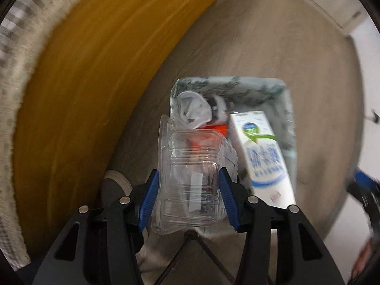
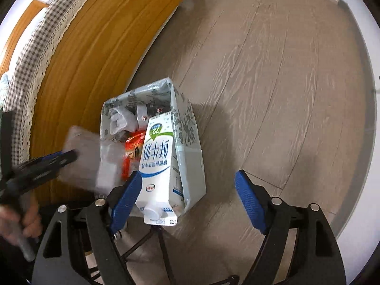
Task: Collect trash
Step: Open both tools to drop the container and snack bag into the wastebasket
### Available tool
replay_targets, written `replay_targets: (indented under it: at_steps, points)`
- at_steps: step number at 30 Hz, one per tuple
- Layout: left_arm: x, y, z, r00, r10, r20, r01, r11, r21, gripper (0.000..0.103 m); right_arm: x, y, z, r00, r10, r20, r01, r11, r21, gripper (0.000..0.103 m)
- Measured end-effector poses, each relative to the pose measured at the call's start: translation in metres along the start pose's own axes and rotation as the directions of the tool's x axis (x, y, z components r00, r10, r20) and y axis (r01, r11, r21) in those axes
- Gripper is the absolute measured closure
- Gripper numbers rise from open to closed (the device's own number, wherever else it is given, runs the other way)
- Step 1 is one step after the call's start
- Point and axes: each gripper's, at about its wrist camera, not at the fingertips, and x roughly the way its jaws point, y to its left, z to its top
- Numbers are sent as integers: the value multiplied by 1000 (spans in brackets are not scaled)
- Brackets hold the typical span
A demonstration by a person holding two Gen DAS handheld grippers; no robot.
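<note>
Clear plastic box (image 1: 190, 180), blurred, clamped in left hand-held gripper (image 1: 187, 197); right hand-held gripper (image 2: 187, 201) spread apart, empty.

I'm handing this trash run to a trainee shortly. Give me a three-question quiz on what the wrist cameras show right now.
1. True or false: the right claw grips the milk carton.
2. What is the left claw shut on? A) clear plastic clamshell B) orange wrapper C) paper cup
3. Where does the milk carton stand?

Key: 1. False, it is open and empty. 2. A. 3. In the patterned bag on the floor, cap end up.
</note>
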Motion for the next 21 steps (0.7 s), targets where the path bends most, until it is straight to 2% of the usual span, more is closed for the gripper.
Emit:
replay_targets:
  at_steps: [4,6,8,10,13,14,17,21]
  points:
    - [26,-8,-1,996,17,86,-16,1000,-13,54,11,4,-7,999,1,-44,-2,1000,-26,26]
    - [44,-10,-4,998,40,58,-39,999,-17,54,21,10,-10,997,0,-74,-4,999,-53,26]
    - [51,-18,-8,995,62,81,-64,998,21,54,28,15,-12,996,-5,-93,-3,997,-76,26]
    - [49,-21,-8,992,56,114,-59,998,22,51,33,19,-11,995,-3,-99,-6,996,-85,26]
    - [49,-16,-8,993,36,113,-34,999,-18,37,34,24,-9,995,-3,-98,-6,996,-90,26]
    - [48,-14,-7,995,9,96,-7,1000,-20,27,33,27,-9,995,-1,-96,-8,996,-93,26]
    - [36,-5,-4,995,-65,79,68,997,-40,25,27,34,-5,996,-8,-94,-4,992,-124,26]
    - [8,11,-1,990,-104,90,113,988,-101,25,17,45,-1,996,-30,-78,18,988,-155,26]
